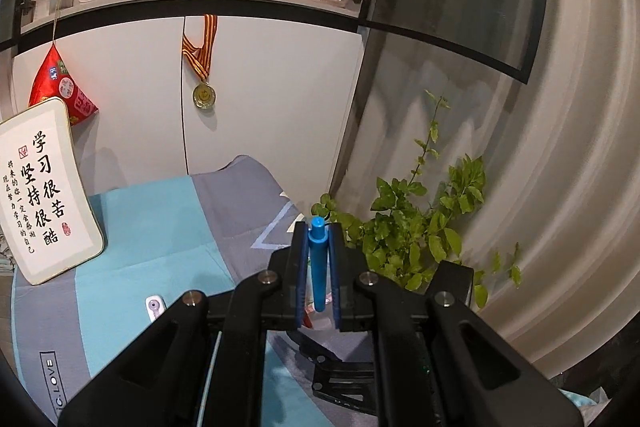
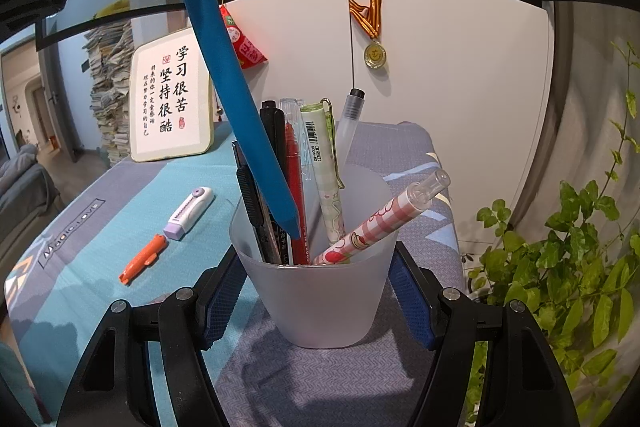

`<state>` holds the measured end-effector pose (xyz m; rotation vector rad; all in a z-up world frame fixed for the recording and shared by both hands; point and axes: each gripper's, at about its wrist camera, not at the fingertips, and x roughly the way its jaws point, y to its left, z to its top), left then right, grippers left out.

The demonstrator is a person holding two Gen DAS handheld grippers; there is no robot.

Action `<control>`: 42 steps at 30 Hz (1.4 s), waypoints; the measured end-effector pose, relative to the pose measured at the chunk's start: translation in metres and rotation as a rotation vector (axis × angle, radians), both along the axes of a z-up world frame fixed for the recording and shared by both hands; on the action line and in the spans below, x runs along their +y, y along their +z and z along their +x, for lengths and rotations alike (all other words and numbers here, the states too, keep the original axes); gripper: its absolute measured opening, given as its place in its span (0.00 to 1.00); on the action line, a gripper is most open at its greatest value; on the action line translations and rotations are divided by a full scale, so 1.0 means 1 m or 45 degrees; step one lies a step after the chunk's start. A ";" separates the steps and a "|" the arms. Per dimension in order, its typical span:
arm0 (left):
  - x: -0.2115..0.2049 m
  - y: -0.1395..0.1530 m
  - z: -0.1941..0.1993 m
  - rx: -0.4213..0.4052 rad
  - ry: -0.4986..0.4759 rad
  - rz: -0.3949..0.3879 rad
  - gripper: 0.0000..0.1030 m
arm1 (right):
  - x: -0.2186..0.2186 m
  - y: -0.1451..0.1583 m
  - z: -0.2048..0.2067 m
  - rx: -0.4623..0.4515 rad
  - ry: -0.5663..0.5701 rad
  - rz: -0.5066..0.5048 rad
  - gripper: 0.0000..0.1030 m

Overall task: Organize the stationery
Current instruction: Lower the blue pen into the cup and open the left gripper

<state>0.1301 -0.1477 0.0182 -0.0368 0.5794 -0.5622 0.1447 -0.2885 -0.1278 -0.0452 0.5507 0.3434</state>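
My left gripper [image 1: 318, 231] is shut on a blue pen [image 1: 319, 263] and holds it nearly upright. In the right wrist view the same blue pen [image 2: 236, 99] slants down from the top left, its tip inside the frosted plastic cup [image 2: 320, 299]. The cup holds several pens: black, red, green-capped, clear, and a pink checked one [image 2: 376, 223]. My right gripper [image 2: 316, 303] has its blue pads on both sides of the cup and holds it on the desk cloth. An orange pen [image 2: 143, 259] and a white-and-purple correction tape [image 2: 189, 213] lie on the teal cloth at left.
A framed calligraphy board [image 2: 172, 95] leans at the back left. White cabinet doors with a hanging medal [image 2: 375, 55] stand behind the desk. A leafy plant [image 2: 568, 267] sits off the desk's right edge. Book stacks fill the shelf above.
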 end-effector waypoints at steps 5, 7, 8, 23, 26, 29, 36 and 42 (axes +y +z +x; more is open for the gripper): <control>-0.001 -0.003 0.002 0.009 -0.008 -0.004 0.08 | 0.001 0.000 -0.001 0.004 -0.001 -0.002 0.69; -0.003 -0.006 0.004 0.019 -0.012 0.008 0.08 | 0.001 0.000 -0.001 0.004 0.000 -0.002 0.69; -0.004 -0.008 0.004 0.026 -0.015 0.011 0.08 | 0.001 0.000 -0.001 0.004 0.000 -0.002 0.69; -0.024 -0.030 0.009 0.132 -0.090 0.049 0.08 | 0.001 -0.001 0.000 0.005 0.000 -0.002 0.70; -0.026 -0.033 0.009 0.146 -0.111 0.067 0.08 | 0.001 -0.001 0.000 0.005 0.000 -0.002 0.70; -0.027 -0.033 0.008 0.144 -0.119 0.074 0.08 | 0.001 -0.001 0.000 0.006 0.000 0.000 0.70; -0.026 -0.033 0.007 0.150 -0.125 0.081 0.08 | 0.001 -0.001 0.000 0.005 -0.001 -0.002 0.70; -0.024 -0.030 0.005 0.138 -0.114 0.076 0.33 | 0.001 -0.002 -0.001 0.006 0.000 0.001 0.70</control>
